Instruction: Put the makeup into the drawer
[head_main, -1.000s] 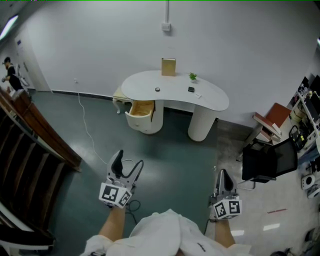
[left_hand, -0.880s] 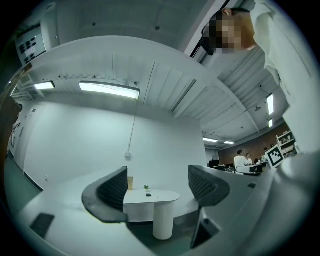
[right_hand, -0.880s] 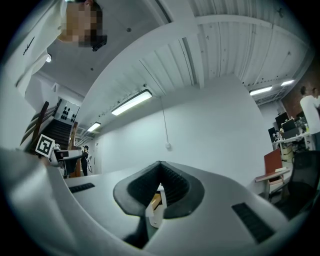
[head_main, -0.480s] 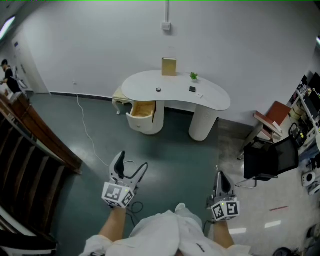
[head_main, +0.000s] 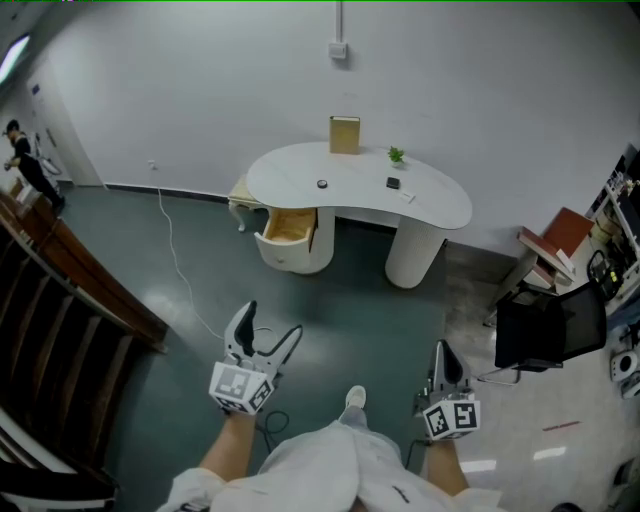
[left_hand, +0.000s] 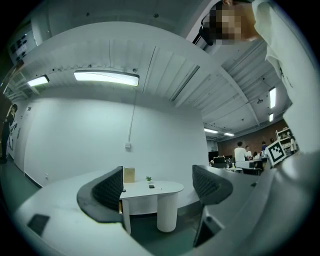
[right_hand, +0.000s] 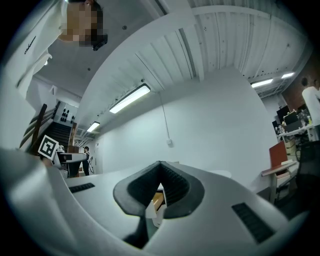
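Observation:
A white curved dressing table (head_main: 440, 208) stands against the far wall, well ahead of both grippers. Its wooden drawer (head_main: 285, 228) hangs open under the left end. On the top lie a small round dark item (head_main: 322, 184), a small dark square item (head_main: 393, 183) and a thin white stick (head_main: 406, 196). My left gripper (head_main: 270, 326) is held over the green floor, open and empty; the table (left_hand: 161, 189) shows between its spread jaws in the left gripper view (left_hand: 159, 187). My right gripper (head_main: 442, 354) is shut with nothing in it (right_hand: 160, 170).
A tan box (head_main: 345, 135) and a tiny plant (head_main: 397, 155) stand at the table's back edge. A wooden stair rail (head_main: 70, 290) runs along the left. A black chair (head_main: 545, 325) and cluttered desks stand at the right. A cable (head_main: 175, 255) trails across the floor. My shoe (head_main: 353, 398) shows below.
The left gripper's jaws have spread wider. Both grippers have sunk a little in the head view, the table has shifted down and right, and a shoe has come into view.

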